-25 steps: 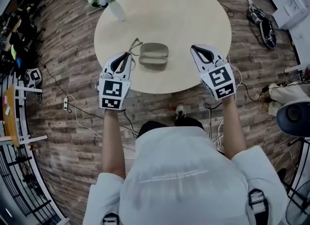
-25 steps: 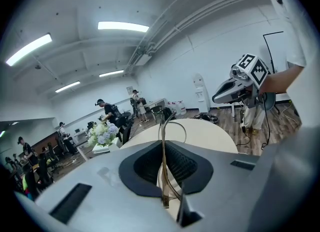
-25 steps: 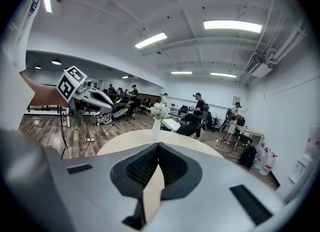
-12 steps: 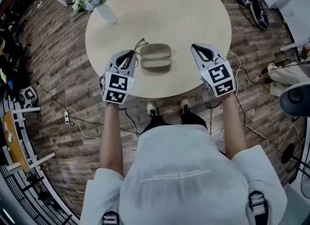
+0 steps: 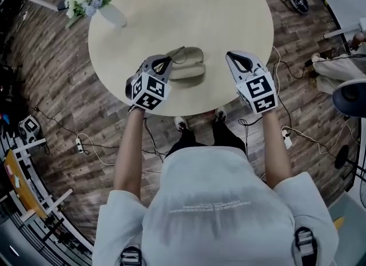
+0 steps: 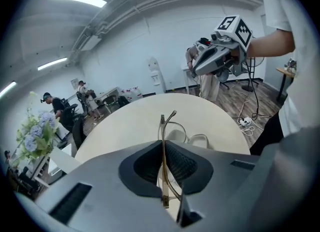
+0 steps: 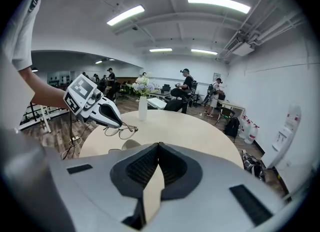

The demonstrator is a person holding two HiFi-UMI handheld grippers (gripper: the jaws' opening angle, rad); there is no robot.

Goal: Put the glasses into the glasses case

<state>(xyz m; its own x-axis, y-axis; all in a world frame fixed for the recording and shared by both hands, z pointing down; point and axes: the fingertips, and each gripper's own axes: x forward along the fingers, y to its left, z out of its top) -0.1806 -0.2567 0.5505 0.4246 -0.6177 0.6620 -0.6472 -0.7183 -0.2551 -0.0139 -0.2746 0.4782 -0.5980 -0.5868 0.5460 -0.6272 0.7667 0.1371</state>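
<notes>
Left gripper [image 5: 166, 60]: jaws pinched on a temple of the glasses [image 6: 169, 126], held just over the open glasses case [image 5: 191, 70] on the table [image 5: 229, 7]. Right gripper [image 5: 231, 57]: jaws together, empty, beside the case. Transfer step, I judge — next I lower the frame in and release.

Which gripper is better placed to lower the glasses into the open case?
Left. The left gripper is shut on the glasses and holds them over the open glasses case. The right gripper is shut on nothing and stands to the case's right.
</notes>
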